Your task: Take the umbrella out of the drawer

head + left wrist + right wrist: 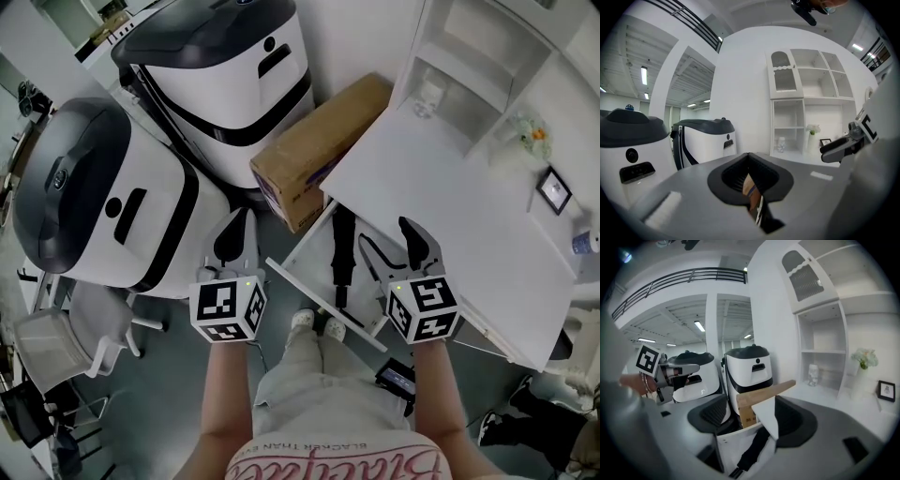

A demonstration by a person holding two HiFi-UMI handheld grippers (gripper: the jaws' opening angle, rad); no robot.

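A black folded umbrella (343, 251) lies lengthwise in an open white drawer (317, 298) pulled out from under the white desk (441, 206). My right gripper (384, 234) hovers over the drawer's right side with its jaws wide open and nothing between them. The right gripper view looks down on the umbrella (752, 451) inside the drawer (725, 446), below my right gripper (752, 409). My left gripper (245, 219) hangs left of the drawer, fingers together and holding nothing. In the left gripper view, the left gripper (749, 159) leaves only a sliver through which the cardboard box (750, 188) shows.
A cardboard box (314, 150) leans on the floor against the desk's left edge, just beyond the drawer. Two large white and black machines (103, 197) (234, 66) stand to the left. A white shelf unit (478, 66), flowers (531, 131) and a picture frame (553, 190) sit on the desk's far side.
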